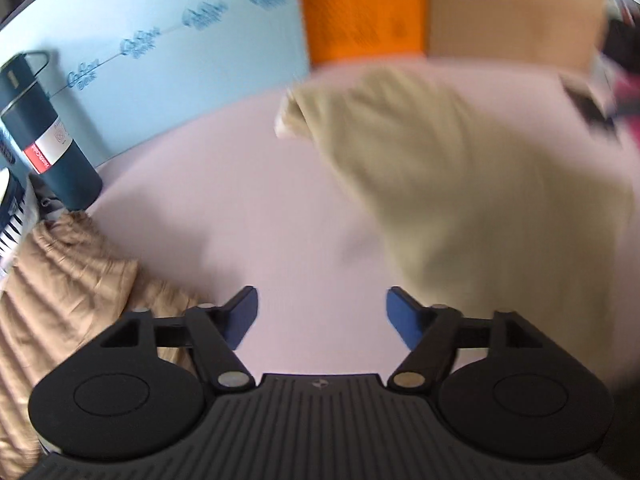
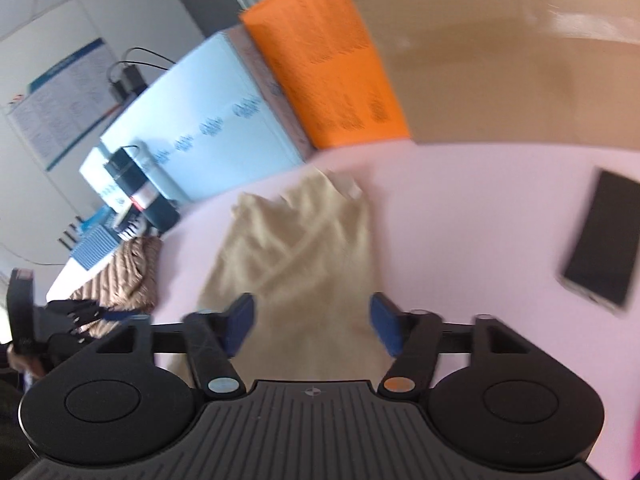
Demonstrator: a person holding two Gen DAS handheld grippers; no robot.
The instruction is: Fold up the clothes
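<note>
Bright, even light, heavy motion blur across both views, strong fisheye bending at the edges, shadows soft.

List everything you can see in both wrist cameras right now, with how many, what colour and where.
cream garment: one, pale beige, mid table, ahead of right gripper
brown garment: one, tan ribbed, left table edge
bottle: one, dark teal, red label, beside brown garment
phone: one, dark screen, right side of table
table: one, pale pink
blue board: one, light blue, back left
orange board: one, back centre
cardboard box: one, brown, back right
left gripper: black, blue pads, open, empty
right gripper: same, open over cream garment
</note>
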